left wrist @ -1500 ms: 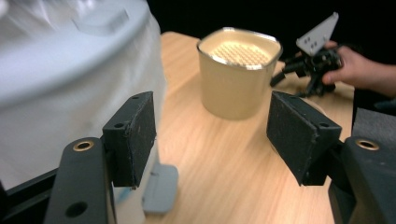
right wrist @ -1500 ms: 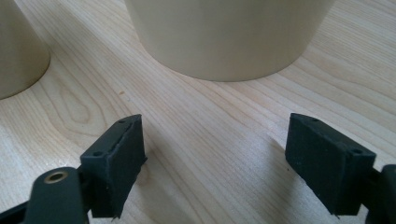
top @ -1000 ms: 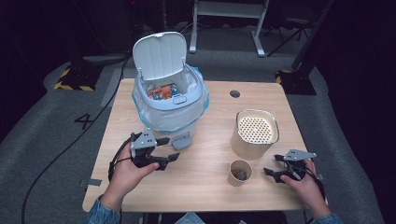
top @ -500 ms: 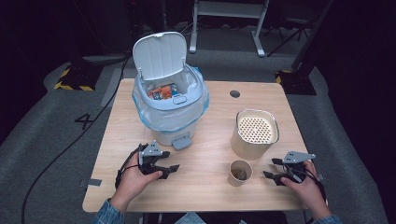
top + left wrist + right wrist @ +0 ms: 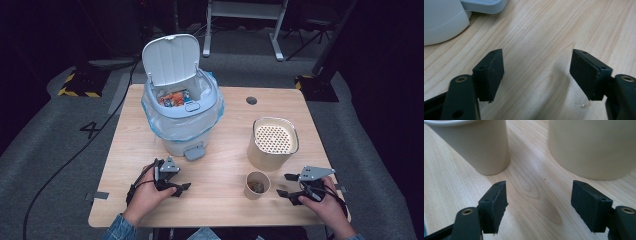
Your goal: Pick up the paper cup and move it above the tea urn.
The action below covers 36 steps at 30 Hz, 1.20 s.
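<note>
A: Biggest risk first? The bin [image 5: 182, 117] with its lid up and plastic liner sits at the far left of the surface [image 5: 225, 210]; its pedal points toward the left hand-held gripper [image 5: 181, 186]. If that hand swings fwd, I think it can hit the pedal or catch the liner.

B: Yes. Next, the tall beige container [image 5: 272, 145] w/ the perforated top. It stands just behind the small paper cup [image 5: 257, 185], nearly touching. The right hand-held gripper [image 5: 286, 185] is near the cup, jaws wide apart, nothing between them.

A: So a reach could push the cup against the container, or tip it. It is light, prob., and has something dark inside, so it may spill.

B: Left jaws are also wide, empty, resting low over bare wood.
</note>
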Each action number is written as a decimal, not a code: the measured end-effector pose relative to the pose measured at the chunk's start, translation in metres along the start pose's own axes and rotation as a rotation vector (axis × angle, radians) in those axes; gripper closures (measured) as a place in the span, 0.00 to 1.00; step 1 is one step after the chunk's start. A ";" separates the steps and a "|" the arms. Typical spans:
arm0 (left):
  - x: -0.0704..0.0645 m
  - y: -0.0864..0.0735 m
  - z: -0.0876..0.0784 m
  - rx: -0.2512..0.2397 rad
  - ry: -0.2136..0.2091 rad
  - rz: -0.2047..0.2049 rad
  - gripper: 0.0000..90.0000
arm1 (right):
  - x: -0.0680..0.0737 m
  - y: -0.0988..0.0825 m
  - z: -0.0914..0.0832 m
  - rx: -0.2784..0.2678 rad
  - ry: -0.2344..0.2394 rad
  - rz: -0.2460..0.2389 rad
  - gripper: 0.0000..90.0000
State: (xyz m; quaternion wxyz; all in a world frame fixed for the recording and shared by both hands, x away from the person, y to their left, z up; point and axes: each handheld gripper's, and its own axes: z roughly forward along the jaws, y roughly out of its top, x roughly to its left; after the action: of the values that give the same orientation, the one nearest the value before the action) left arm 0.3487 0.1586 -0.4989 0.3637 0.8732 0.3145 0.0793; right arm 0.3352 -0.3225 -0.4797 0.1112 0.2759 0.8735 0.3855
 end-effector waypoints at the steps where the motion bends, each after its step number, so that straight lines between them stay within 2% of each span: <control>1: -0.001 -0.001 0.001 -0.004 0.005 0.003 0.29 | 0.001 0.001 0.000 0.001 0.004 -0.004 0.33; 3: -0.001 -0.001 0.002 -0.011 0.014 0.012 0.26 | 0.004 0.002 0.000 -0.001 0.007 -0.010 0.32; 4: -0.002 -0.002 0.005 -0.019 0.029 0.036 0.24 | 0.005 0.003 -0.001 -0.005 0.014 -0.011 0.32; 7: -0.004 -0.001 0.006 -0.011 0.048 0.046 0.23 | 0.008 0.005 -0.001 -0.014 0.030 -0.014 0.29; 16: -0.006 0.000 0.007 -0.013 0.064 0.030 0.22 | 0.019 0.007 0.003 -0.033 0.067 -0.014 0.20; 18: -0.007 0.000 0.008 -0.014 0.067 0.025 0.22 | 0.024 0.009 0.004 -0.031 0.078 -0.028 0.18; 26: -0.007 0.000 0.008 -0.015 0.077 0.020 0.22 | 0.037 0.015 0.010 -0.066 0.105 -0.032 0.18; 28: -0.008 -0.001 0.007 -0.016 0.080 0.018 0.22 | 0.043 0.017 0.016 -0.086 0.130 -0.034 0.18; 32: -0.008 -0.001 0.007 -0.016 0.084 0.022 0.22 | 0.049 0.019 0.027 -0.120 0.137 -0.019 0.18; 36: -0.008 -0.001 0.007 -0.015 0.085 0.020 0.22 | 0.051 0.021 0.033 -0.140 0.123 -0.031 0.19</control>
State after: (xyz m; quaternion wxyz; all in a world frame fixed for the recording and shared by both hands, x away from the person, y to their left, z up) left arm 0.3449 0.1500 -0.5039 0.3559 0.8695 0.3200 0.1222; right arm 0.3150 -0.2616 -0.4860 0.0820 0.2297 0.8538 0.4600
